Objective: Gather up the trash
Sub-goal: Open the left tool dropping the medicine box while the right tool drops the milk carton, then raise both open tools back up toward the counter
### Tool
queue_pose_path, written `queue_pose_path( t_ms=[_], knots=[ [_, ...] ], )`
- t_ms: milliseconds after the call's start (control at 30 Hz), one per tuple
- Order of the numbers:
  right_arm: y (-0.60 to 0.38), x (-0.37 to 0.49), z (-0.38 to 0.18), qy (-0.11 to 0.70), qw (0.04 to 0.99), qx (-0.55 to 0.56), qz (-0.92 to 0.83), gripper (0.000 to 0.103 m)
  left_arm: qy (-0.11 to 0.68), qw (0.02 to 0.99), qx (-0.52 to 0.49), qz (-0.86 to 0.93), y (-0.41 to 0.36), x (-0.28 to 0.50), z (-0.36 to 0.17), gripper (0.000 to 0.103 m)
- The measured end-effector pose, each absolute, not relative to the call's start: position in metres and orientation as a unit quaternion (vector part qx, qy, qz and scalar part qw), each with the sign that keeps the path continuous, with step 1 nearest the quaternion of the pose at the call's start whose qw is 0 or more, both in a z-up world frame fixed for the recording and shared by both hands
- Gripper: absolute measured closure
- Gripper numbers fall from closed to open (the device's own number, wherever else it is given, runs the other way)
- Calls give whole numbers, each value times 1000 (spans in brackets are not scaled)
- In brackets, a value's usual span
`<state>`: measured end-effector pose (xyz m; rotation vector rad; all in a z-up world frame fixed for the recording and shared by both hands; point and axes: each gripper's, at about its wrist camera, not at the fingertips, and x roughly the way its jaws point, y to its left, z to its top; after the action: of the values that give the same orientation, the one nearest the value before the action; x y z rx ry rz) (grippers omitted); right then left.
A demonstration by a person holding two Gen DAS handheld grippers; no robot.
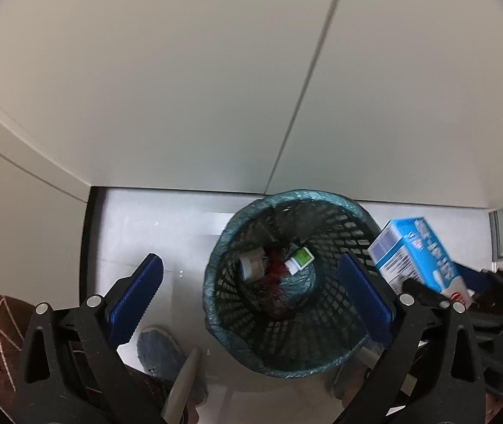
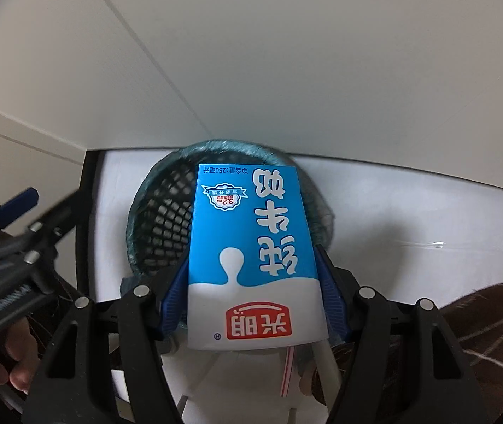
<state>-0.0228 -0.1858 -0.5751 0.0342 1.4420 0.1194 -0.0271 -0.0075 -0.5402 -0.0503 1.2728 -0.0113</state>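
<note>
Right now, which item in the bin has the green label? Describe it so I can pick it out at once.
Start at the black mesh wastebasket with the teal liner, standing on the pale floor below the white wall. Look down to its bottom, where a few pieces of trash lie together. The one you want is the small tube right of the red scrap: it alone has a white cap and bright green label.

i see the waste basket [image 1: 286,282] mouth open from above, trash only at its bottom. the milk carton [image 2: 251,247] hangs over its near rim, a wall [image 1: 180,88] close behind; bare floor [image 1: 127,233] left.
</note>
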Motion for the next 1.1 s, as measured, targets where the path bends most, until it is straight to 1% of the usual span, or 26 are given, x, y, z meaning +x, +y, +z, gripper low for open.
queue_pose_path(
  t_ms=[233, 300, 433, 467, 533, 600, 767, 900, 1100],
  knots=[
    [-173, -22, -578, 662, 745, -2, 81, 39, 595, 803, -29, 5, 0, -25, -539, 6],
    [-171, -27, -574, 659, 748, 0, 84, 34, 594, 804, -31, 6, 1, -25, -538, 6],
    [-170, -28, -571, 652, 755, -7, 72, 30, 592, 805, -31, 4, 3, -26, -535, 6],
    [-170, -29, -569, 649, 758, -9, 68, 27, 591, 806, -31, 4, 4, -27, -535, 6],
    [-172, -31, -561, 638, 768, -10, 59, 24, 591, 806, -33, 5, 5, -27, -532, 6],
    [-177, -35, -545, 622, 781, -11, 48, 18, 585, 810, -35, 4, 6, -29, -523, 6],
    [-194, -42, -494, 576, 817, -4, 12, 10, 566, 823, -49, -4, 10, -33, -490, 6],
    [-206, -46, -452, 542, 840, -5, 1, 9, 539, 841, -29, -4, 8, -42, -454, 6],
    [-215, -55, -376, 481, 877, -4, 0, 9, 500, 865, -38, -5, 14, -55, -388, 6]
  ],
)
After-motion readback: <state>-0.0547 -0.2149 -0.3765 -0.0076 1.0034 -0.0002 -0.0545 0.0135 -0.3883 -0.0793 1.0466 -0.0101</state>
